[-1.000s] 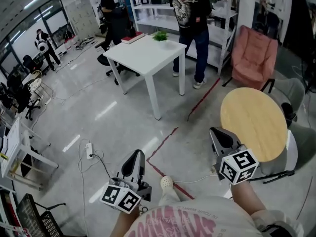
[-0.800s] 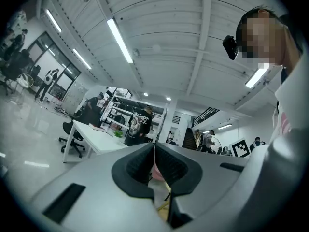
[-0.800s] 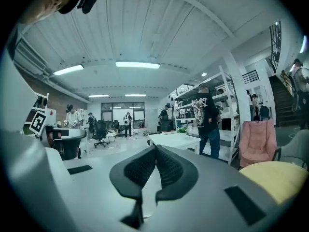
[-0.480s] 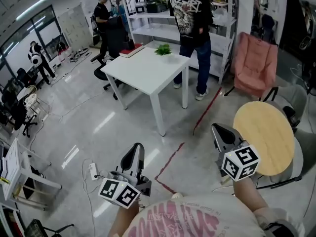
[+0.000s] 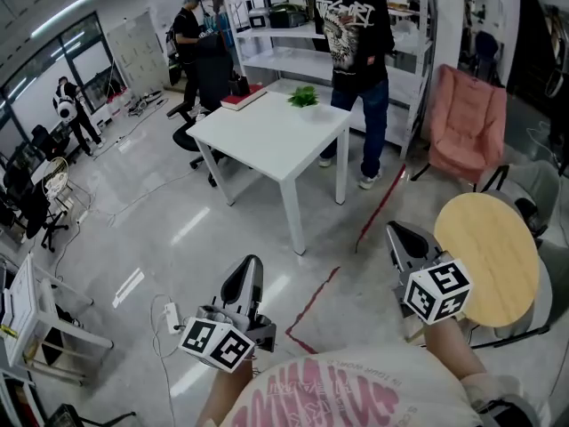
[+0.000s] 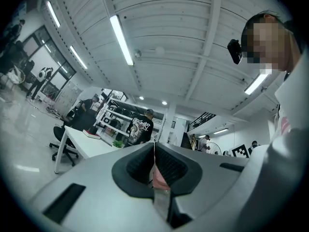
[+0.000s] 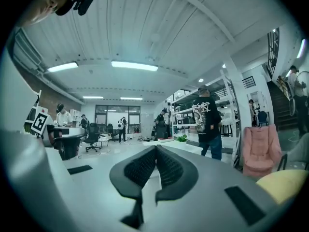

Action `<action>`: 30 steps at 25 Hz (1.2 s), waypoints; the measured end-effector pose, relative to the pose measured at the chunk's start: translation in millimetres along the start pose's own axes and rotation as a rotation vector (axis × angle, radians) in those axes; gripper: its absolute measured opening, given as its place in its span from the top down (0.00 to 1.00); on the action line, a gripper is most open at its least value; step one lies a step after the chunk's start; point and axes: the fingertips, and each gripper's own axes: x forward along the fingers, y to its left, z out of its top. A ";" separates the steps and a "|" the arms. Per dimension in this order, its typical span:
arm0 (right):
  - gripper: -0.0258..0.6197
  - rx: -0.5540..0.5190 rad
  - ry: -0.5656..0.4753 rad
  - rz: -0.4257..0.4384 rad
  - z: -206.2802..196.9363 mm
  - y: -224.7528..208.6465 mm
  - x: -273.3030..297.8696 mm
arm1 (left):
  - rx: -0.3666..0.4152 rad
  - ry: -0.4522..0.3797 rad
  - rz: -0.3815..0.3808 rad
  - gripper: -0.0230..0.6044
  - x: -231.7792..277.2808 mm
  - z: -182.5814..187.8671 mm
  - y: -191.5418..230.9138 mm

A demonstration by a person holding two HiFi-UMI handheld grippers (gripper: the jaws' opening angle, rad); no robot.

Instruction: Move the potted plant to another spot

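Note:
The potted plant, a small green tuft, stands near the far edge of a white square table across the room. It shows small in the left gripper view as the plant and in the right gripper view as the plant. My left gripper and right gripper are held low in front of my body, far short of the table. Both point towards it. Each has its jaws together with nothing between them: the left gripper and the right gripper.
A red book lies on the table's far left corner. A person in a black printed shirt stands behind the table by white shelves. A round wooden table is at my right, a pink chair beyond it. Red floor tape and a power strip lie ahead.
Both grippers have travelled forward with me; the white table and plant sit nearer and lower in the head view. The round table has slid to the right. The jaws have stayed together.

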 end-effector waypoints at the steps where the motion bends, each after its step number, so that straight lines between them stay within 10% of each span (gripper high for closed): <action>1: 0.94 0.008 0.007 0.003 -3.2 -2.0 3.9 | -0.008 0.006 0.000 0.92 3.4 -3.5 3.2; 30: 0.94 0.036 0.018 0.131 21.7 -193.0 233.3 | -0.091 -0.075 0.144 0.92 243.3 -21.9 99.1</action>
